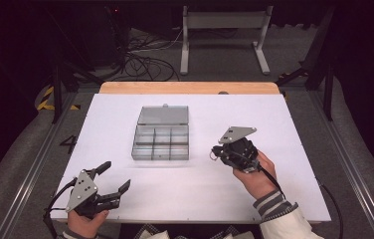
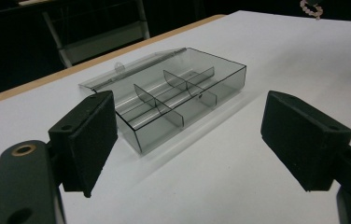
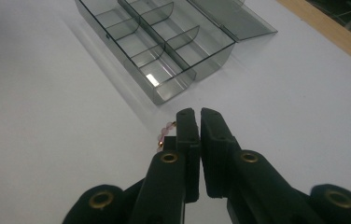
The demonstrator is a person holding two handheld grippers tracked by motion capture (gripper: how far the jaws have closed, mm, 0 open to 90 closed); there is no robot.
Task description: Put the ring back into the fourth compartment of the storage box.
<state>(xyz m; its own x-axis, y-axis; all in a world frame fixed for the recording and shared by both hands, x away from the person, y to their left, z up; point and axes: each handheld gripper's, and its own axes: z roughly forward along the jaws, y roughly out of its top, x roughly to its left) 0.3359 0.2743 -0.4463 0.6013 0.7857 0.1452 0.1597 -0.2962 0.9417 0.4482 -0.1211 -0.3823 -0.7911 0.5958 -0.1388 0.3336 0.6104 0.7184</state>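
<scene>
Two fingers of the right gripper [image 3: 198, 122] were closed on a beaded bracelet [image 3: 165, 134], held just beside the open compartment box [image 1: 160, 142] on the bench [image 1: 274, 124]; the left gripper [image 1: 115, 177] fingers stood wide.

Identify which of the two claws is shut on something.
The right claw: its jaws are pressed together on a pink beaded bracelet, while the left claw stands wide open with nothing between them.
</scene>
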